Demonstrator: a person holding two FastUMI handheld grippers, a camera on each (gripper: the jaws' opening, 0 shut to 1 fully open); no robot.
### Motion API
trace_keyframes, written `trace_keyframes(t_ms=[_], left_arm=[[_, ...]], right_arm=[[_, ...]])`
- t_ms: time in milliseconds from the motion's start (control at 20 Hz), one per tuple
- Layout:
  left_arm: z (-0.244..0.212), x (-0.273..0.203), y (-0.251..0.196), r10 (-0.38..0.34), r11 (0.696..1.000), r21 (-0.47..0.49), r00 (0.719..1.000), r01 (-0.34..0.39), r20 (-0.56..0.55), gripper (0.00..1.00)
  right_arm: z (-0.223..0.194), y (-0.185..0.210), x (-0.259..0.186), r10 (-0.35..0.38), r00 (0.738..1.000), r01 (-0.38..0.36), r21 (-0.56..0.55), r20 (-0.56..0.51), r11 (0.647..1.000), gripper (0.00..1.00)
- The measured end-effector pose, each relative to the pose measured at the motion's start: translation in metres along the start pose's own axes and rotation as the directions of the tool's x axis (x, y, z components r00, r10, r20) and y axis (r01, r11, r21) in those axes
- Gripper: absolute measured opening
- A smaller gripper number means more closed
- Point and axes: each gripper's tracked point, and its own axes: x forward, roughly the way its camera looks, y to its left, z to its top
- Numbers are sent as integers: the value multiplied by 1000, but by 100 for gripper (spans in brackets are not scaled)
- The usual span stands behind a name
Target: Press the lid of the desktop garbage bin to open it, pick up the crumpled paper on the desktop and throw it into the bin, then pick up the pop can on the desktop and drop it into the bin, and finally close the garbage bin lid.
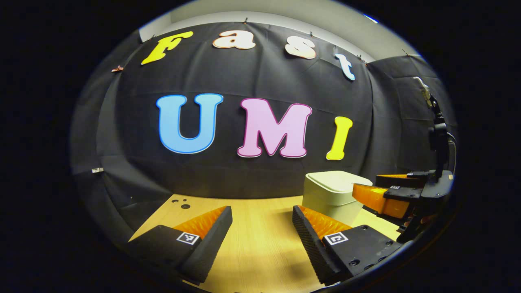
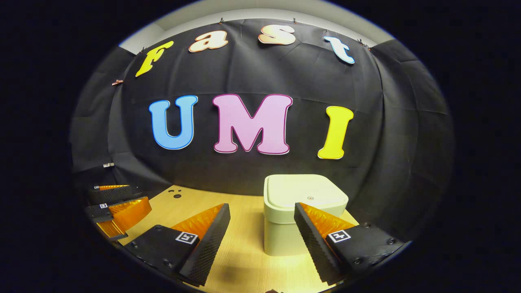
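A pale, square garbage bin [image 2: 303,211] stands on the wooden table with its lid [image 2: 305,191] down. My right gripper [image 2: 262,211] is open just in front of the bin, and its right finger overlaps the bin's front corner. My left gripper [image 1: 262,213] is open over bare table, with the bin [image 1: 331,195] ahead to its right. In the left gripper view the right gripper [image 1: 376,187] reaches in beside the bin from the right edge. In the right gripper view the left gripper [image 2: 116,203] sits at the far left.
The wooden table [image 2: 244,252] ends at the black cloth wall behind the bin. A few small dark holes [image 2: 176,194] mark its far left corner. A dark stand with a cable [image 1: 437,134] rises at the right in the left gripper view.
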Motion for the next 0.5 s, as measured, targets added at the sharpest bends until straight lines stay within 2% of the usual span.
trace_keyframes(t_ms=[300,500], left_arm=[[-16,-23,26,49,999,-8,999,-49,-22,96],[-26,-33,27,44,999,-10,998,-45,-45,96]], right_arm=[[-26,24,-25,4,999,-4,-7,-36,1000,99],[-39,35,-37,12,999,-13,-14,-48,1000,99]])
